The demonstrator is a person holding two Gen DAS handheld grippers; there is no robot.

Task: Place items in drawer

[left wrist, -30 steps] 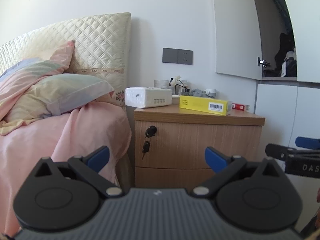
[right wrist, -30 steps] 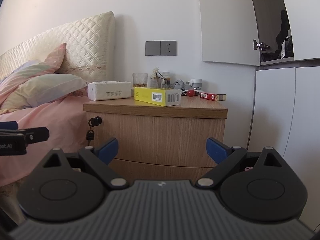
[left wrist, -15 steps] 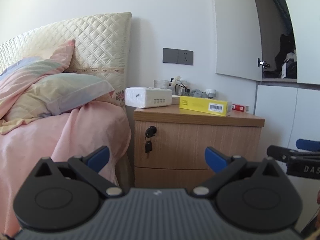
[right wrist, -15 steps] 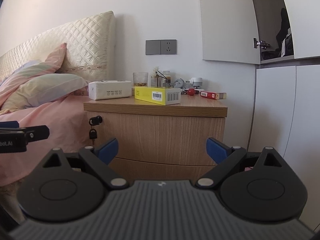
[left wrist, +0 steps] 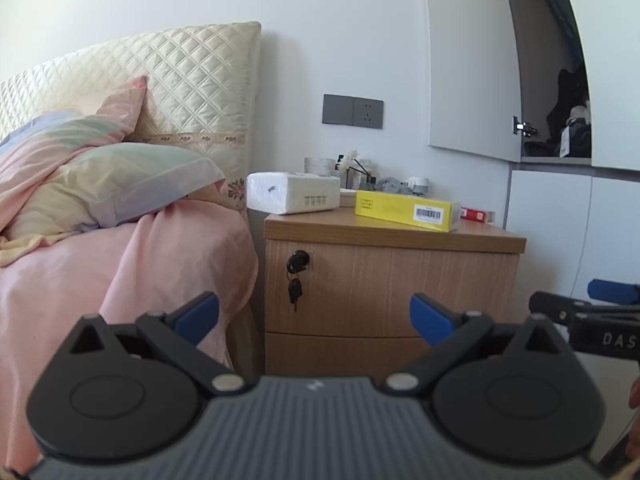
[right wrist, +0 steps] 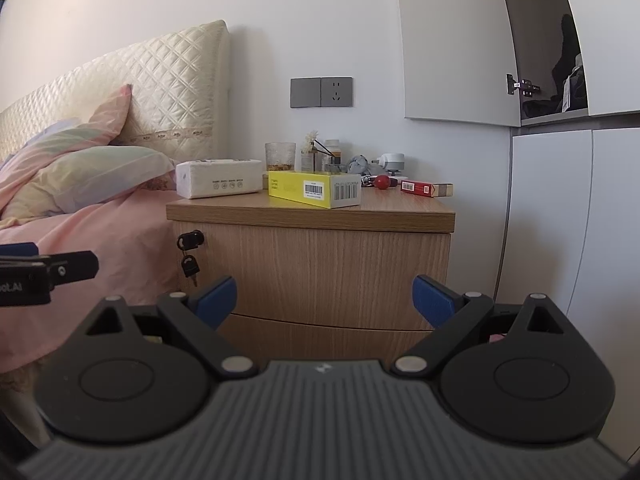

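both our grippers, left [left wrist: 314, 314] and right [right wrist: 324, 296], hang spread and empty. the yellow box [right wrist: 314, 189] looks light, stiff cardboard; we'd pinch its long sides.

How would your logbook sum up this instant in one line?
phase: approach | left gripper: open, empty | right gripper: open, empty | drawer: closed | yellow box: on nightstand

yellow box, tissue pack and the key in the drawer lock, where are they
yellow box [right wrist: 314, 189], right wrist view, its long front face
tissue pack [right wrist: 219, 178], right wrist view, its front face
key [right wrist: 190, 267], right wrist view, its black head
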